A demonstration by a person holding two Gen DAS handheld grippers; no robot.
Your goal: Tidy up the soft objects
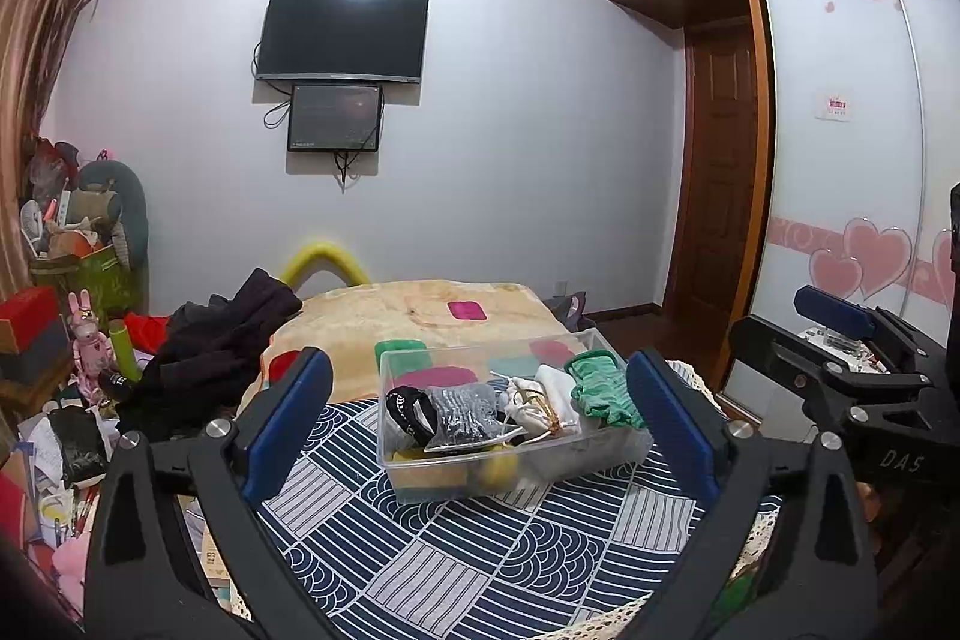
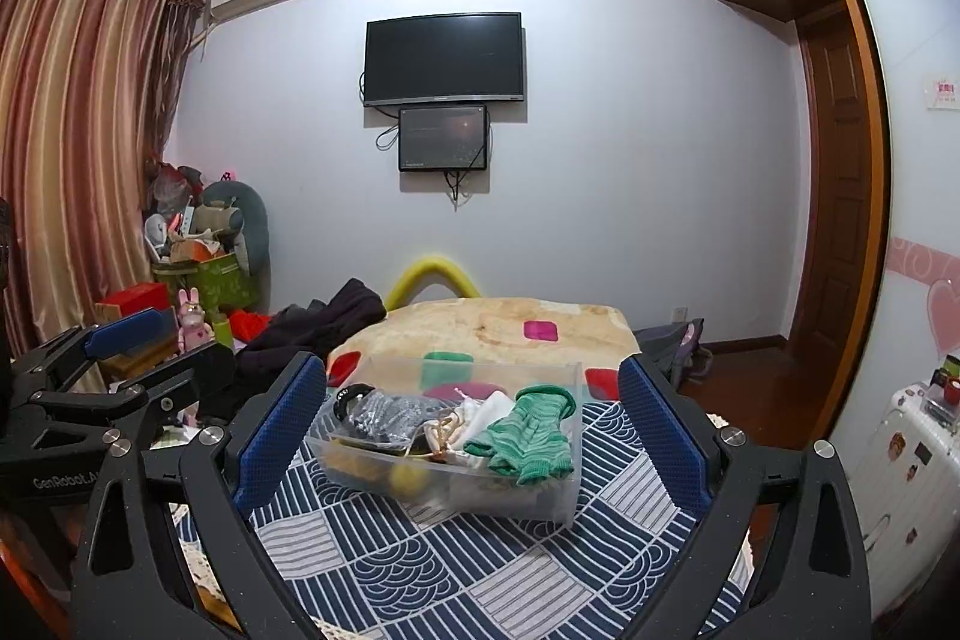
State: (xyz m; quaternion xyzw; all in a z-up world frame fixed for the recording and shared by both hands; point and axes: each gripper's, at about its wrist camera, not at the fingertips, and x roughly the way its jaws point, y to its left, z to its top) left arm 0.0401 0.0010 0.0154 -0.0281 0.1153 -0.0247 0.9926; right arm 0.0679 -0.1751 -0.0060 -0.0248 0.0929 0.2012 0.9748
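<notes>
The clear plastic bin [image 1: 516, 460] looks smooth and glossy; the green glove [image 2: 528, 439] in it is ribbed knit; the patterned tablecloth [image 1: 480, 568] seems matt woven cloth.

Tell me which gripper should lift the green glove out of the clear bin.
Right, probably. The green glove lies at the bin's right end, close before the right gripper, and hangs over that side. Both grippers are open and empty; the left gripper faces the darker items.
</notes>
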